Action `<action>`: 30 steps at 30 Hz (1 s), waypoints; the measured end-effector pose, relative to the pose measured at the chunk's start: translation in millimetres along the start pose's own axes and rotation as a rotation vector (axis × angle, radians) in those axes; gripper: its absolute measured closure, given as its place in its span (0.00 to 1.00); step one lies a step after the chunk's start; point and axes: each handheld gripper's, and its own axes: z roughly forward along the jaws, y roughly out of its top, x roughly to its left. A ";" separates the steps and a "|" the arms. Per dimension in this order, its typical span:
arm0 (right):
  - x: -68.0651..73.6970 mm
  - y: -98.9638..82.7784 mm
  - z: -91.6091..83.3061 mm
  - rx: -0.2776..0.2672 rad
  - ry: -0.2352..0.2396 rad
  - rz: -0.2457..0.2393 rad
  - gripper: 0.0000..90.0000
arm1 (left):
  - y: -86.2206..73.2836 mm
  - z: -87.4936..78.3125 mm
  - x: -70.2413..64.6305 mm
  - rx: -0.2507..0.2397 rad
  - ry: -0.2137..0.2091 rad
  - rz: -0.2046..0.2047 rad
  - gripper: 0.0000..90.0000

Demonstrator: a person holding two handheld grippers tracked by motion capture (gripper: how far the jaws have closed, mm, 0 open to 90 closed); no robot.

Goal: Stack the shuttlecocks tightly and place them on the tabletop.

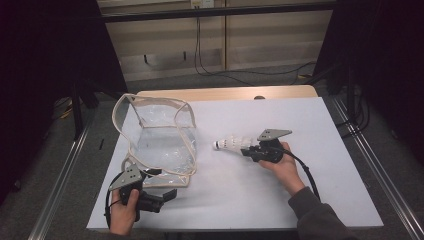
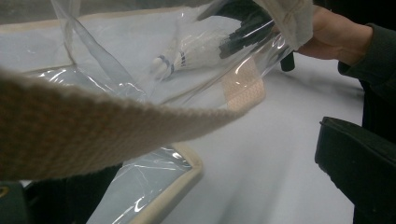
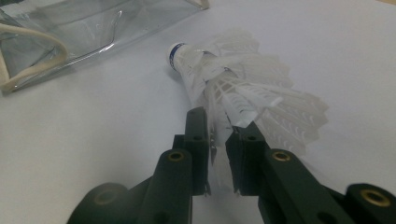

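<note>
On the white surface [image 1: 240,200], right of the middle, the right gripper [image 1: 246,150] holds a white shuttlecock [image 1: 231,142] by the edge of its feathers, its cork tip pointing toward the clear bag [image 1: 160,135]. In the right gripper view the two black jaws stand narrow with a feather edge [image 3: 219,154] pinched between them; whether the shuttlecock rests on the surface or hangs just above it is hard to tell. The bag, edged in cream tape, stands open at the left, well apart from the shuttlecock. The left gripper [image 1: 167,194] sits at the bag's near corner. In the left gripper view a blurred cream strap [image 2: 107,126] crosses the frame and hides the jaws' tips, so I cannot tell whether that gripper grips it.
</note>
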 end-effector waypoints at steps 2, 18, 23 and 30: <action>-0.7 -0.3 -2.4 0.000 0.001 0.006 0.85 | -0.1 -0.1 0.1 0.000 -0.001 0.000 0.01; 0.8 -3.0 -15.8 0.000 0.005 0.022 0.89 | -0.3 0.2 0.2 0.006 -0.003 0.001 0.01; 2.4 -3.1 -16.2 0.006 0.012 0.019 0.95 | -0.2 0.0 0.1 0.007 -0.001 0.003 0.01; 4.5 -2.1 -16.8 -0.007 0.025 0.006 1.00 | -0.2 0.0 -0.1 0.007 -0.005 0.001 0.01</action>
